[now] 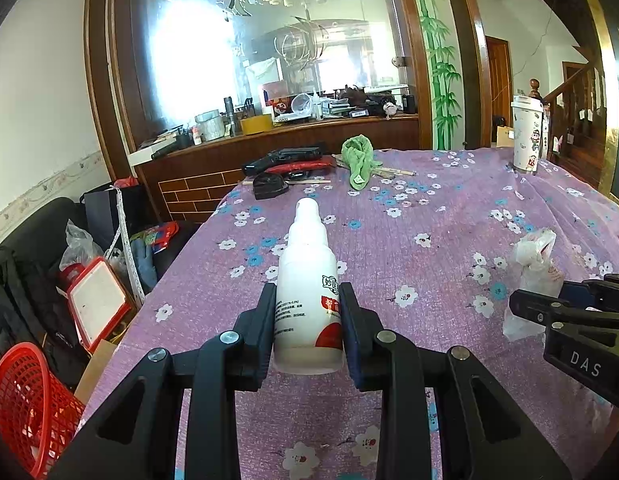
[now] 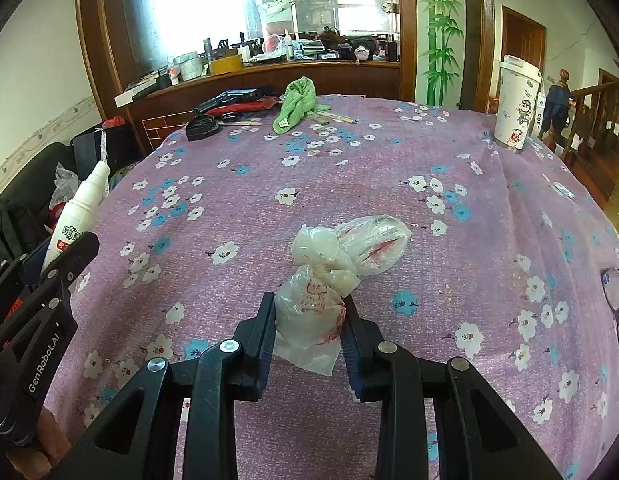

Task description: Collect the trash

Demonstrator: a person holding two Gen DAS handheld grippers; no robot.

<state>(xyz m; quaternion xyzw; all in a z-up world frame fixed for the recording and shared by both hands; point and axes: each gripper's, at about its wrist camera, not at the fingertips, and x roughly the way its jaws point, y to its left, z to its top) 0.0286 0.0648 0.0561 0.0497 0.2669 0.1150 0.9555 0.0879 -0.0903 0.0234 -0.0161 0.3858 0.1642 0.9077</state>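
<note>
Step in hand: both pieces of trash gripped, carry to bin pending.

Left gripper (image 1: 309, 320) is closed on the white bottle (image 1: 307, 292), pads on its lower body. Bottle's long axis runs along the fingers, nozzle pointing to 12 o'clock, base nearest the camera; it appears lifted off the tablecloth (image 1: 429, 220), though I cannot be sure.

Right gripper (image 2: 309, 332) is clamped on the knotted plastic bag (image 2: 309, 316), whose loose end trails toward 1 o'clock over the cloth.

Red basket (image 1: 25, 400) sits off the table edge at 8 o'clock in the left view. Judgement: next move swings the bottle left and down over it, then releases.
</note>
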